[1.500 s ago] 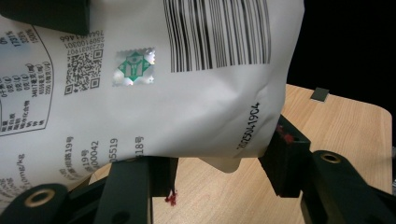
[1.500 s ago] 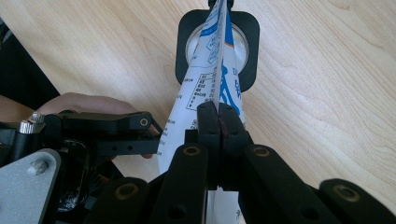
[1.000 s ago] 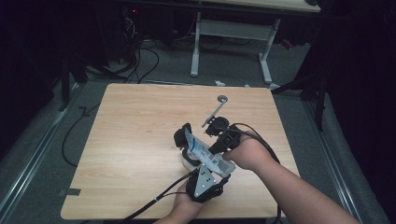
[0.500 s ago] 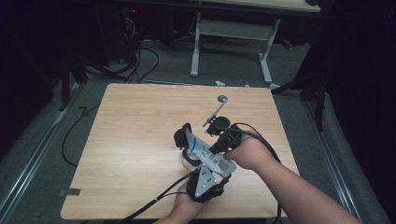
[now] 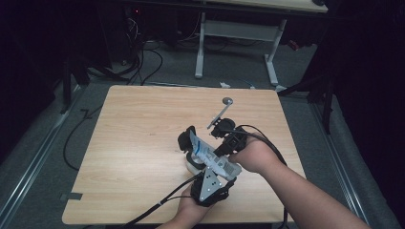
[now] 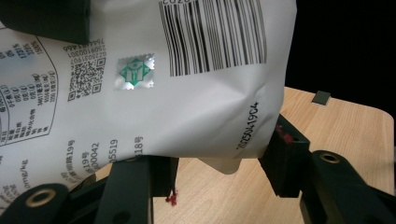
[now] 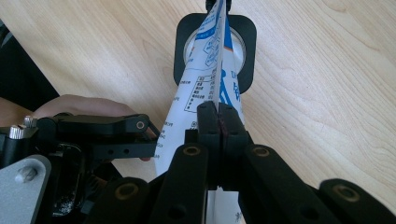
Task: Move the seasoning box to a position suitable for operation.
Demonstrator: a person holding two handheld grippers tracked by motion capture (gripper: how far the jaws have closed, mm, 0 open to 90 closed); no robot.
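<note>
**A:** What were the two claws doing?

**B:** The right gripper (image 7: 218, 116) had its jaws pressed flat together on the edge of one white printed pouch (image 7: 205, 84). The left gripper (image 6: 219, 163) had its jaws standing around the pouch's lower bulge, one on each side; whether its pads actually pressed on the pouch, I couldn't tell. In the high view both sat close together, left gripper (image 5: 188, 143) and right gripper (image 5: 224, 143), with the pouch (image 5: 210, 157) slanting between them.

**A:** And under the pouch?

**B:** One round white container in a black square holder (image 7: 247, 51), standing on the table right below the pouch's far end.

**A:** How much room around them?

**B:** Plenty. The wooden table (image 5: 138, 124) was bare to the left and far side. The hands worked near the near edge, right of centre, with less room toward the right edge.

**A:** Anything else on it?

**B:** One thin metal rod with a round disc (image 5: 227, 101), just beyond the right gripper. One scrap of dark tape (image 6: 321, 97) lay near a far corner in the left gripper view.
</note>
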